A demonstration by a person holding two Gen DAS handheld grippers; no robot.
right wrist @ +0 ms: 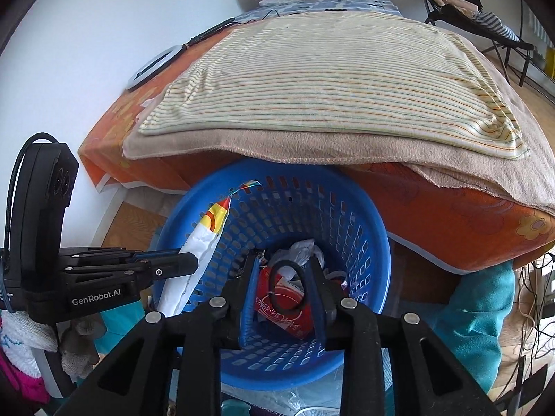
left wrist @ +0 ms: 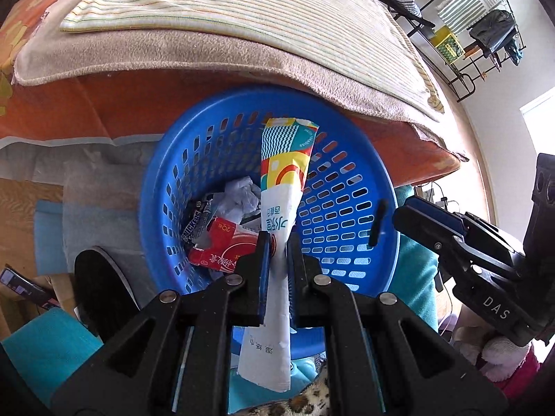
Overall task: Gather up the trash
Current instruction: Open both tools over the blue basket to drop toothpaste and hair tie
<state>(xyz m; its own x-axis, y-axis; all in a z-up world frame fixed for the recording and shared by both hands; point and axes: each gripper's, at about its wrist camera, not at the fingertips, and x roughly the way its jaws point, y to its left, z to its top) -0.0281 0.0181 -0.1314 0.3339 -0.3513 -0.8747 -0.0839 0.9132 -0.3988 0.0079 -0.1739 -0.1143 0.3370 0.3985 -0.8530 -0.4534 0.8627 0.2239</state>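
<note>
Wrapper: the long white wrapper with the colourful printed end is pinched in your left gripper; its printed end reaches forward past the fingertips over the basket, its white end trails back under the jaws.
Left gripper: narrow, both pads pressed flat on the wrapper's white middle.
Right gripper: your right gripper hangs over the basket with a moderate gap between the fingers; a black loop crosses that gap, and you cannot tell whether the pads touch it.
Basket: the blue slotted basket sits directly ahead of and below both grippers, its far rim tucked under the bed's edge.
Inside the basket: a red carton, crumpled white paper and a dark candy wrapper lie at the bottom, just ahead of your left fingertips.
Bed: beyond the basket, an orange bed carries a tan blanket with a striped cloth on top.
</note>
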